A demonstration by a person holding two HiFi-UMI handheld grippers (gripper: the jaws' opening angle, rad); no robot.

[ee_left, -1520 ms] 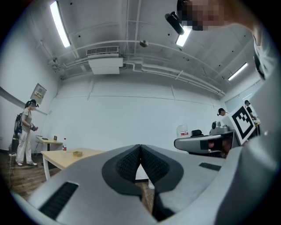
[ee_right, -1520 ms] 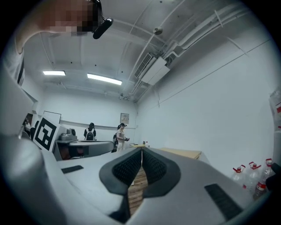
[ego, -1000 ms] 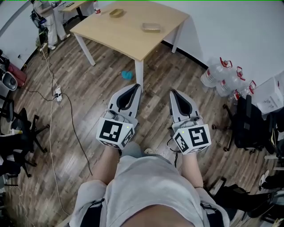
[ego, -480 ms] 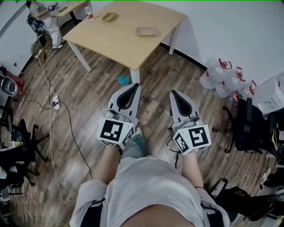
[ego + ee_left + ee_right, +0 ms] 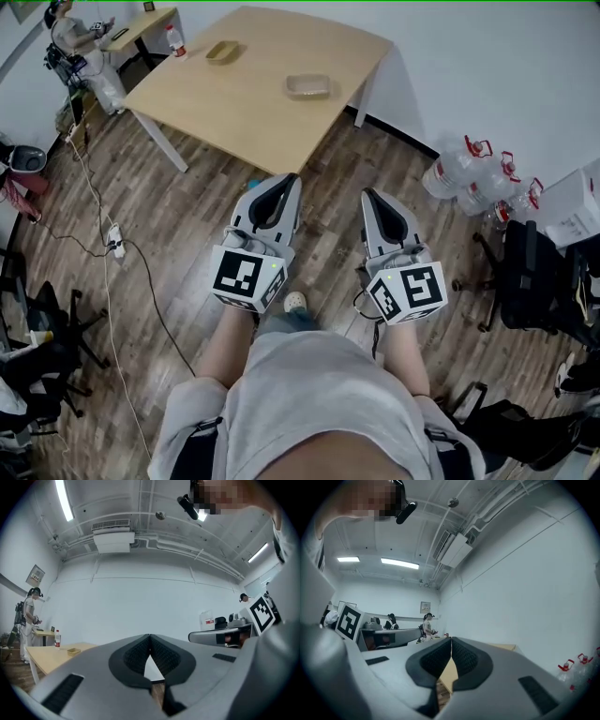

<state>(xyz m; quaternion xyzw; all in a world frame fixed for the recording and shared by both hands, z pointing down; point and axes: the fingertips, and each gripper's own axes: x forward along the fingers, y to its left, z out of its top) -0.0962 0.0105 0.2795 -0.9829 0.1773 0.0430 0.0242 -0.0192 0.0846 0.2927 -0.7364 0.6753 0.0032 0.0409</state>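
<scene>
In the head view I hold both grippers side by side at waist height over the wooden floor, pointing toward a light wooden table. My left gripper is shut with nothing between its jaws; in the left gripper view its black pads meet at the tip. My right gripper is likewise shut and empty, pads touching at the tip. Two shallow trays lie on the table: a near one and a far one, also visible in the left gripper view.
Large water bottles stand by the white wall at right, beside a black office chair. A second desk with a small bottle and a person are at the far left. Cables trail on the floor.
I have stepped forward: the table has moved closer in the head view and nearer in both gripper views. Both grippers stay shut and side by side.
</scene>
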